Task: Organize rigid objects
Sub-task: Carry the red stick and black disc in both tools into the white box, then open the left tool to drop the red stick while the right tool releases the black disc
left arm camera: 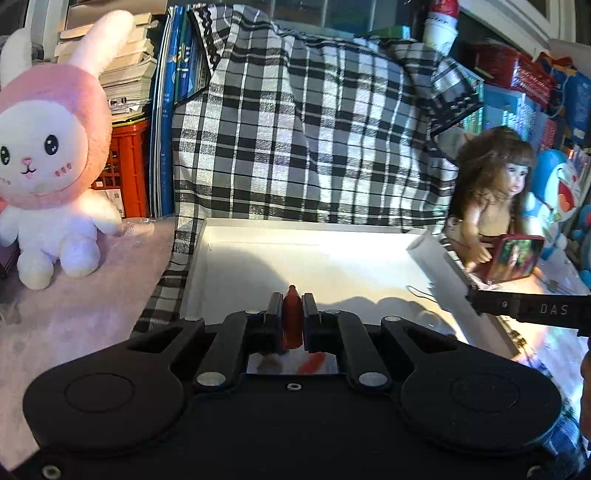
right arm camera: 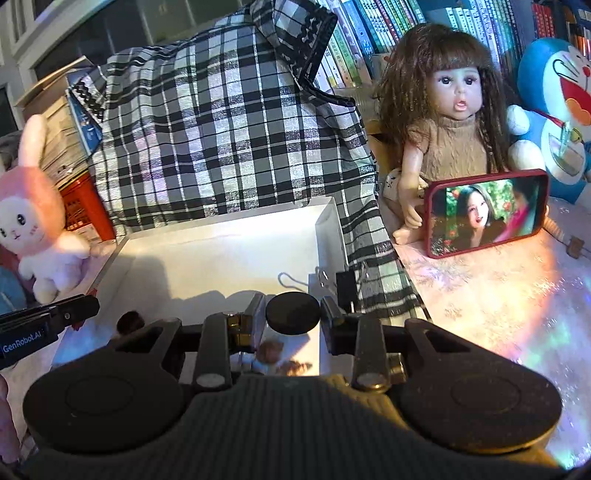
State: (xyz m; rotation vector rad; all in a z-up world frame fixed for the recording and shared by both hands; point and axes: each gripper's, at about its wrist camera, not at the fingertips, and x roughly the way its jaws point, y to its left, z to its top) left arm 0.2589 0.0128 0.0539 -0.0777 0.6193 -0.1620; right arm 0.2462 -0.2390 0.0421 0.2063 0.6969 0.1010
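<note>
- Red crayon-like stick [left arm camera: 292, 317], pointed end forward, sits clamped between the closed fingers of the left tool [left arm camera: 291, 314], held over the near part of the white box [left arm camera: 369, 254].
- Black round disc [right arm camera: 293, 313] is pinched by its edges in the right tool [right arm camera: 293, 314], whose fingers stand only slightly apart; it hangs over the near right corner of the same box.
- White box is open-topped and lies on the pinkish surface [right arm camera: 498, 295], with a black binder clip [right arm camera: 345, 290] on its right wall.
- Just behind the box a black-and-white checked cloth [left arm camera: 295, 129] is heaped up.
- Left of the box sits a pink and white plush rabbit [left arm camera: 48, 166].
- To the right a long-haired doll [right arm camera: 447, 122] sits behind a red-cased phone [right arm camera: 487, 212] with a lit screen, beside a blue plush cat [right arm camera: 554, 110].
- Farthest back are rows of books [right arm camera: 373, 29] and a red crate [left arm camera: 127, 170].
</note>
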